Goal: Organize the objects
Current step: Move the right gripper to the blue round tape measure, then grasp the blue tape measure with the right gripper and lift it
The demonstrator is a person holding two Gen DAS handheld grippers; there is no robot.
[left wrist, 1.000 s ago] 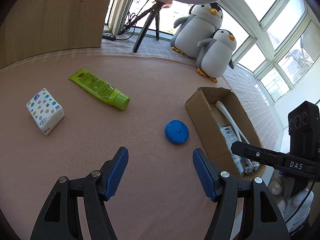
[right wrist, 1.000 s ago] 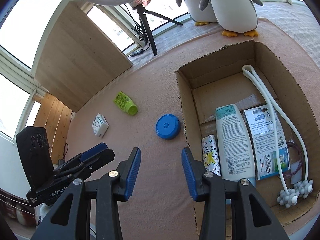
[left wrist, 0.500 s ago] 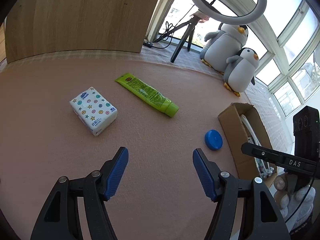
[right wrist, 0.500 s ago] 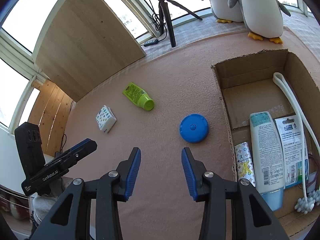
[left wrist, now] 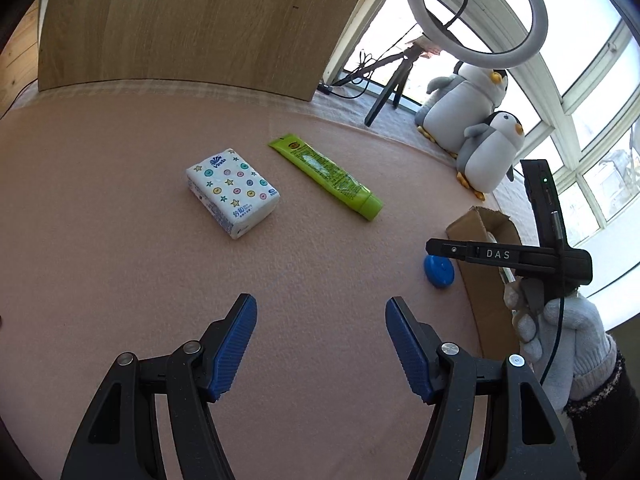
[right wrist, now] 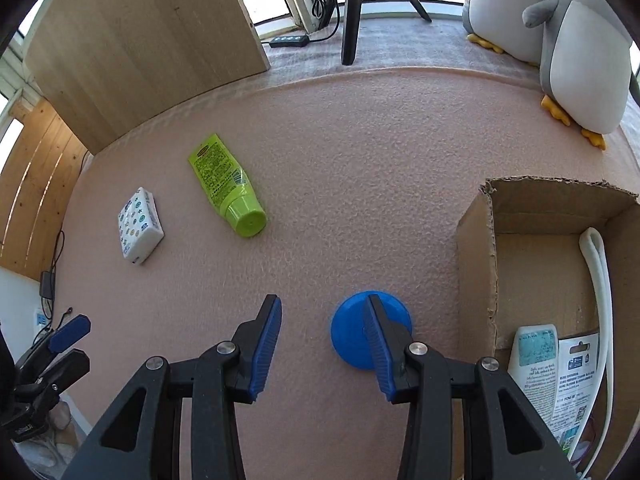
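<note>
Right gripper has jaws partly open and nothing between them. Its right finger overlaps the blue round case in the right wrist view, so the case sits off-centre, under or behind that finger rather than in the gap. Left gripper stands wider open, also empty, hovering over bare pink mat.

Task things: the blue case lies on the mat just beside the cardboard box. The green tube and the tissue pack lie farther out, apart from each other and well away from the box. The box already holds a white bottle, a carded packet and a white looped massager.

Risks, as judgement:
- Descent from this offset likely lands the right finger on top of the case instead of straddling it; it would press or skid the case rather than grip it.
- The case looks flat, low and smooth; the right jaws may be too narrow for its width, so pads could ride over the rim and it could pop out.
- A push toward the box wall could wedge the case against the cardboard, or shift the light box.
- The person's gloved hand and the right gripper's body sit close by in the left wrist view; if both go for the same zone they could collide.
- The plush penguins and tripod are far off, low concern.
</note>
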